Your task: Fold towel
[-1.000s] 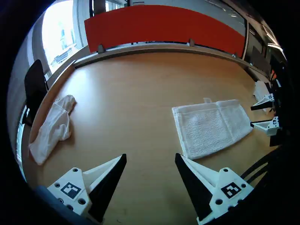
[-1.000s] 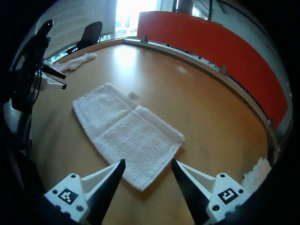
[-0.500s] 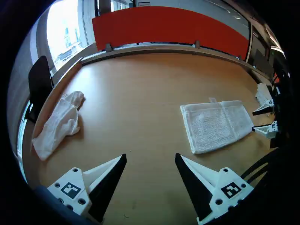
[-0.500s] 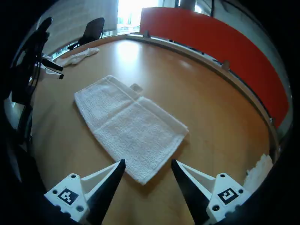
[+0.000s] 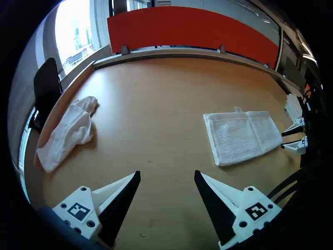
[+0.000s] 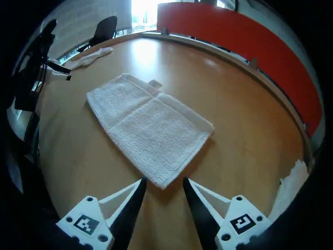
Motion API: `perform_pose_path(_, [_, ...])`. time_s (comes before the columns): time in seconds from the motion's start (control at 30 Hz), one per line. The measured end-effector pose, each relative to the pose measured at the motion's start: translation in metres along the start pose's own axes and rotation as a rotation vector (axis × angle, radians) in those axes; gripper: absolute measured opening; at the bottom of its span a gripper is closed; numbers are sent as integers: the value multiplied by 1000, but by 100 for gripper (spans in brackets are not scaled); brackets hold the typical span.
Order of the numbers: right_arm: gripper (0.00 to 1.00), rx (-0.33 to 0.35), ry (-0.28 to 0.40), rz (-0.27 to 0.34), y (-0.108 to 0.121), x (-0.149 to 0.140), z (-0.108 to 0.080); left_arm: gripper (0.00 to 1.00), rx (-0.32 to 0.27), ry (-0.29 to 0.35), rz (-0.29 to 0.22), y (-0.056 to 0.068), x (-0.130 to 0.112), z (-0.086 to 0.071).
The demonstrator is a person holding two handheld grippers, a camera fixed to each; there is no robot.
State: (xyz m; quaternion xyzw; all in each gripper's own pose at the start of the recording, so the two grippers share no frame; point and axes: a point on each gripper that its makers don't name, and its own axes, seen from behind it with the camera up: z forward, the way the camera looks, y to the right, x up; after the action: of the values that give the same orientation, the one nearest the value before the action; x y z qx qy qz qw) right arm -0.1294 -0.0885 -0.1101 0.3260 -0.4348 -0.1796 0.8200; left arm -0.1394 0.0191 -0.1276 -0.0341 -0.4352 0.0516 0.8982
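My right gripper [image 6: 163, 181], jaws apart, straddles the towel [image 6: 145, 125] corner; closing too high, I'd lift only 1 layer.

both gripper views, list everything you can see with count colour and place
flat towel: 1, white, partly folded, middle of the table
crumpled towel: 1, white, bunched near the table edge by the chair
cloth pile: 1, white, at the opposite table edge
table: 1, light wood, under all the cloths
divider panel: 1, red, upright along the table's far edge
office chair: 1, black, beside the table near the window
window: 1, bright, behind the chair
left hand-held gripper: 1, white with black fingers, open over bare table
right hand-held gripper: 1, white with black fingers, open at the flat towel's near corner
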Motion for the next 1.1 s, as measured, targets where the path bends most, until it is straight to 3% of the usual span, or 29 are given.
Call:
perform_pose_path(0.83, [5,39,-16,10,-4,-8,1,96,2,0,3,-4,0,-1])
perform_pose_path(1.1, [4,50,-10,3,-8,-6,-3,96,1,-4,4,-3,-1,0])
